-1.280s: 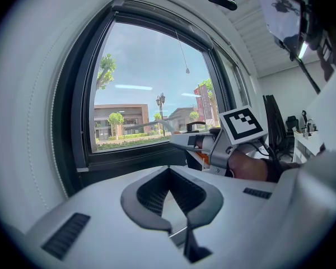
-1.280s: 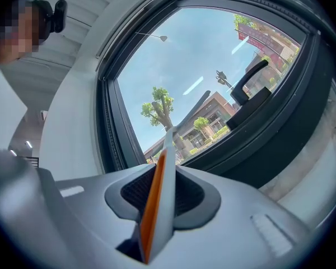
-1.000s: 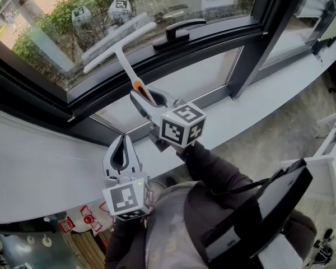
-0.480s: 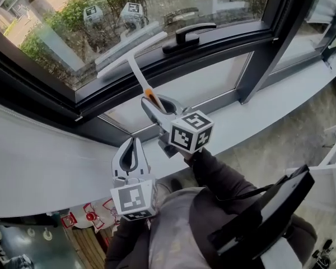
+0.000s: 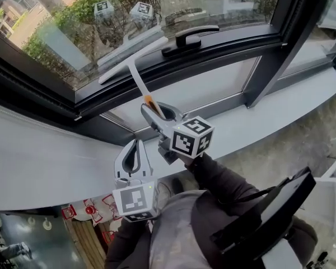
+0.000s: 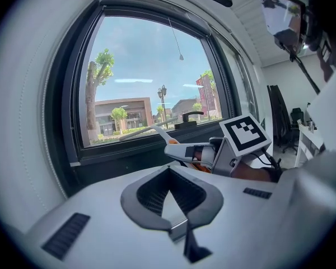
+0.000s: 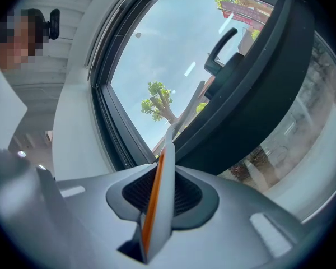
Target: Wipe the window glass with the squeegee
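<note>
Window glass (image 5: 89, 35): A large pane fills the top of the head view, with shrubs and pavement outside. It is the thing you are wiping, so your whole reach goes up towards 12 o'clock.

Window frame (image 5: 173, 60): The dark bottom rail runs just under the pane. It marks where a downward stroke would have to stop.

Sill (image 5: 39, 161): A broad white ledge lies below the frame, between you and the glass. Both tools are held above it and nothing rests on it.

Squeegee (image 5: 135, 74): A white T-shaped tool. Its long blade appears to lie flat against the glass low on the pane, just above the rail, and its reflection sits right beside it. The stem slopes back down to you, so you can press the blade edge onto the glass.

Right claw (image 5: 152, 110): It is closed on the orange-tipped end of the stem. In the right gripper view the stem (image 7: 159, 189) stands edge-on between the jaws. It points towards 11 o'clock, in line with the stem, which looks meant to steer the blade.

Left claw (image 5: 135, 143): Its jaws are together on nothing, and it hangs at 7 o'clock from the right claw. It looks parked out of the way.

Window handle (image 5: 189, 37): A dark lever sits on the frame at 3 o'clock from the blade, close by. Judge your sideways stroke so you miss it.
</note>
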